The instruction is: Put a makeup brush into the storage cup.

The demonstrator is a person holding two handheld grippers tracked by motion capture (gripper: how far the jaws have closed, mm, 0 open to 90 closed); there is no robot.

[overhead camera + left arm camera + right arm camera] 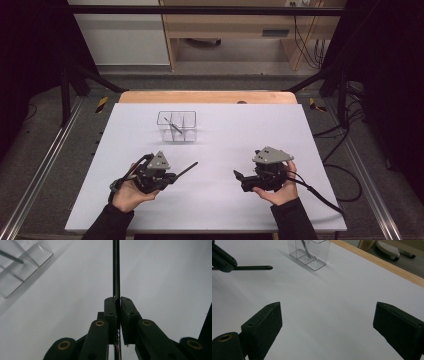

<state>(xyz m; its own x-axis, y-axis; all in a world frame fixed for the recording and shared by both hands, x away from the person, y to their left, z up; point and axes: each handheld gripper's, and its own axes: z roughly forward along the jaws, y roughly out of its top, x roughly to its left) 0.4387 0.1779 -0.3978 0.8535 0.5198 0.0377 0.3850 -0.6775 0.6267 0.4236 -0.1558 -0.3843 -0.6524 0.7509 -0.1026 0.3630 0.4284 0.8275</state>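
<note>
You are working at a white-topped table point(210, 200) edged in pale wood. Beyond it, wooden furniture point(230, 30) is standing on grey floor point(45, 155), with cables point(310, 45) hanging upper right.

High overhead view forward-down; two close jaw-level views sharing clear box point(176, 126).

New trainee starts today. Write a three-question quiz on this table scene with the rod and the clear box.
1. True or false: the left gripper is shut on the thin dark rod.
2. How do the right gripper's jaws stand? A) wide apart, nothing between them B) clamped on the rod
3. What already leans inside the clear divided box?

Key: 1 true. 2 A. 3 Another thin rod-like piece; its exact kind is too small to tell.
</note>
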